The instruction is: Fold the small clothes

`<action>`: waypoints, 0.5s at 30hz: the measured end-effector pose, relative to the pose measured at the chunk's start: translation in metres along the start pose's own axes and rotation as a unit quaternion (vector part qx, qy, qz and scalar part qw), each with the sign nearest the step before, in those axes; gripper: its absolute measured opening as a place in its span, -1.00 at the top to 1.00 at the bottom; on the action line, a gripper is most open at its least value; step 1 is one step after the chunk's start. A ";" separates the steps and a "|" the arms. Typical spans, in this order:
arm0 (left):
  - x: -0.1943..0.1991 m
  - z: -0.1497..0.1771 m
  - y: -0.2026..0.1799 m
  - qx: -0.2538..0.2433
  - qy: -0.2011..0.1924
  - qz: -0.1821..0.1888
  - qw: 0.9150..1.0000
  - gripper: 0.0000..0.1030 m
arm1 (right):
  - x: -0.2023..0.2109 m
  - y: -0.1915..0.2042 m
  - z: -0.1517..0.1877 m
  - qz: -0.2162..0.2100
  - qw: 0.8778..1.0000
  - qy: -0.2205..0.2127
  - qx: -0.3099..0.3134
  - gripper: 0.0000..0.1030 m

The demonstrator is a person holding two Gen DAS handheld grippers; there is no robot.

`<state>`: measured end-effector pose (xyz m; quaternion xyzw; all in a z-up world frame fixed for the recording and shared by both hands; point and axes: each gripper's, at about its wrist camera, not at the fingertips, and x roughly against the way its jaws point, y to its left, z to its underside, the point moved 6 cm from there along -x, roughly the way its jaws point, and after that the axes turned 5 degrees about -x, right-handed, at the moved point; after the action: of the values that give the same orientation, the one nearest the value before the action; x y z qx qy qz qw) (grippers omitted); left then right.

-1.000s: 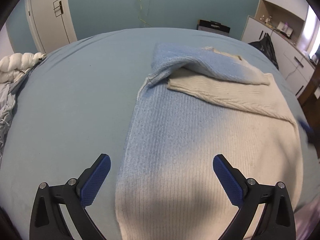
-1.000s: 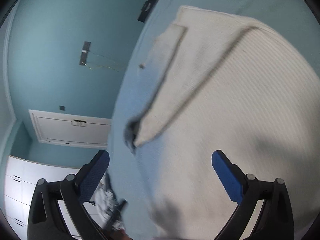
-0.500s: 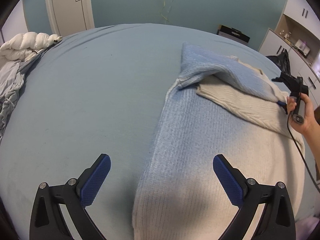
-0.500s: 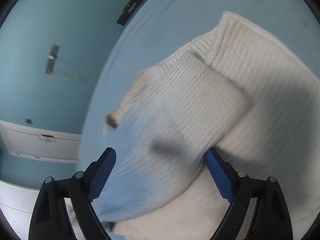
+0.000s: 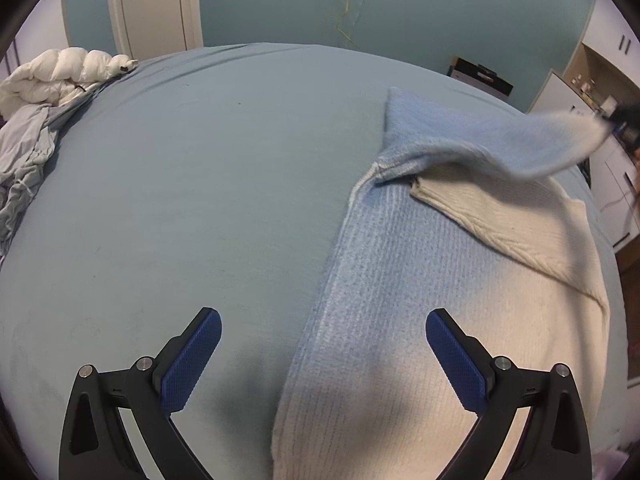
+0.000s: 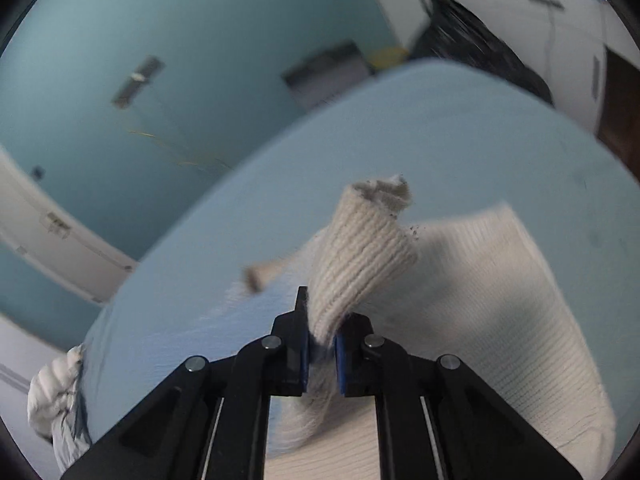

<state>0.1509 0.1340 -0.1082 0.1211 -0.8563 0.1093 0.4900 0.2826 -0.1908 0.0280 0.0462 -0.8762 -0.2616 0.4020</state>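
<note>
One sleeve [image 6: 362,256] pinched, right gripper [image 6: 322,354]

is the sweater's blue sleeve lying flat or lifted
Lifted: the sleeve rises off the sweater, its cuff pinched in the shut right gripper.

The left wrist camera looks from low over the near edge of the bed [image 5: 200,184] toward the far wall, while the right wrist camera sits tilted and very close above the same bed — both share the sweater [image 5: 400,280] on it.
</note>
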 end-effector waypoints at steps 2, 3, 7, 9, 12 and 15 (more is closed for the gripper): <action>0.004 0.000 0.001 0.003 -0.003 0.001 1.000 -1.00 | 0.042 0.037 -0.013 -0.031 0.999 -0.033 0.029 0.88; 0.005 -0.001 0.002 0.004 -0.004 0.004 1.000 -1.00 | 0.070 0.056 -0.020 -0.049 0.996 -0.055 0.045 0.88; 0.010 -0.001 0.003 0.008 -0.009 0.012 1.000 -1.00 | 0.138 0.075 -0.029 -0.048 0.987 -0.125 0.092 0.88; 0.012 -0.001 0.004 0.008 -0.010 0.015 1.000 -1.00 | 0.140 0.059 -0.023 -0.023 0.988 -0.121 0.092 0.88; 0.014 -0.003 0.007 0.012 -0.011 0.019 1.000 -1.00 | 0.118 0.011 -0.007 0.033 0.991 -0.096 0.088 0.85; 0.016 -0.005 0.010 0.020 -0.011 0.024 0.999 -1.00 | 0.089 -0.075 0.034 0.112 0.991 -0.036 0.067 0.17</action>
<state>0.1442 0.1430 -0.0921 0.1117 -0.8621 0.1362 0.4752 0.1884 -0.2662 0.0329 -0.0346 -0.9052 -0.1571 0.3934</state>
